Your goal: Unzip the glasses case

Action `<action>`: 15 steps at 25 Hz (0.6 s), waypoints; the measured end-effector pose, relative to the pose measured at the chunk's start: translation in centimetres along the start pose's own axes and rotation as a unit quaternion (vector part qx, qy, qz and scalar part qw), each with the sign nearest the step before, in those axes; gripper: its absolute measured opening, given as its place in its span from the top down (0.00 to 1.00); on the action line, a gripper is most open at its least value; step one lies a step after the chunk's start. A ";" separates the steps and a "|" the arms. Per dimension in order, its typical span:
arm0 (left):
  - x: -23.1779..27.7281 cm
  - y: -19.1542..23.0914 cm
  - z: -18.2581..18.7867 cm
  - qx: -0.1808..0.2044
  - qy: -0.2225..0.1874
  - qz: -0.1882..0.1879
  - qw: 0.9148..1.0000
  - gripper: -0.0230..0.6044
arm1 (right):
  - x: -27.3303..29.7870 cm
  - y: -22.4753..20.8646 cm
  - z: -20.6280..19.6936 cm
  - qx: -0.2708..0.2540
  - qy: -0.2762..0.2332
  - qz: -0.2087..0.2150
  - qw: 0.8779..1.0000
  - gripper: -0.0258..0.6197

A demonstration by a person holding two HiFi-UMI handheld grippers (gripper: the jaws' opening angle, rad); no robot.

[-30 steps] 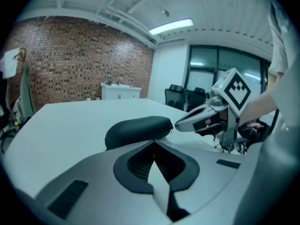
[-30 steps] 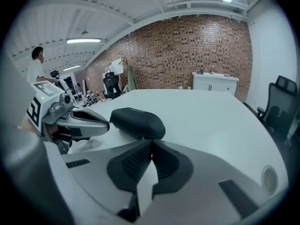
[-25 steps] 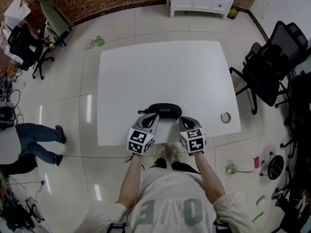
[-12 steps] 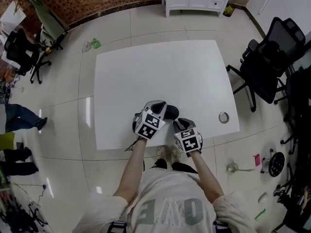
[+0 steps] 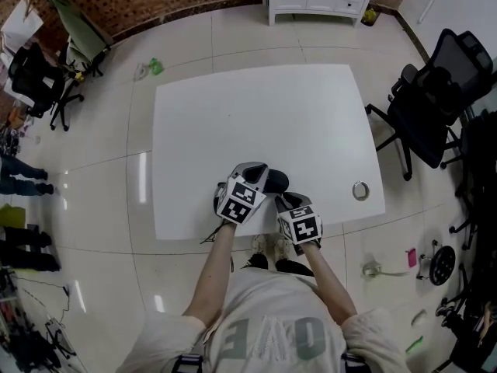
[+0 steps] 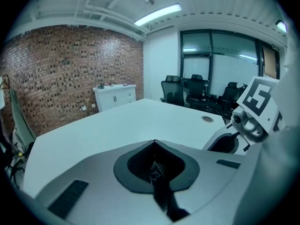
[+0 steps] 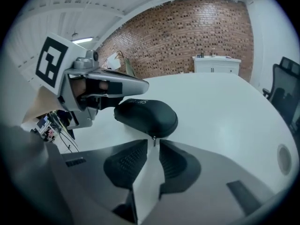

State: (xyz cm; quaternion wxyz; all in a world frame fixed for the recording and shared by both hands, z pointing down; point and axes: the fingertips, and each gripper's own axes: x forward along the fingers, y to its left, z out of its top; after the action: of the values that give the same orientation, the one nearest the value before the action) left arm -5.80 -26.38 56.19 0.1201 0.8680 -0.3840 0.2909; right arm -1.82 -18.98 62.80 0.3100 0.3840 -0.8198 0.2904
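Glasses case fully zipped. Right claw slightly spread, tips either side of zipper pull, not yet pinching. Left claw pressed together at case's other end. Whole unzip left.

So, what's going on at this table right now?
A person is working on a black glasses case near the front edge of the white table, with a gripper in each hand. The left gripper, jaws together, lies over the case's left end; whether it pinches anything is unclear. The right gripper has its jaws slightly apart around the zip pull, not yet clamped. The case looks zipped shut.
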 end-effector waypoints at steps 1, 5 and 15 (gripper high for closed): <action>0.0 0.0 0.0 -0.001 0.000 0.000 1.000 0.98 | 0.2 -0.3 -0.2 0.003 0.008 -0.016 1.000 0.88; -0.1 0.0 0.0 -0.013 -0.005 -0.001 1.000 0.98 | 0.5 -0.9 0.0 -0.025 0.007 -0.055 0.998 0.88; 0.1 -0.5 -0.5 0.018 0.005 0.002 1.000 0.98 | -0.8 -2.7 0.4 -0.073 -0.002 -0.086 0.994 0.96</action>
State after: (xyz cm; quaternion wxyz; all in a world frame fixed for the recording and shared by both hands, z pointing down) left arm -5.60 -25.89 56.65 0.1061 0.8678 -0.3799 0.3024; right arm 0.63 -20.33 62.57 0.3595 0.4298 -0.8034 0.2015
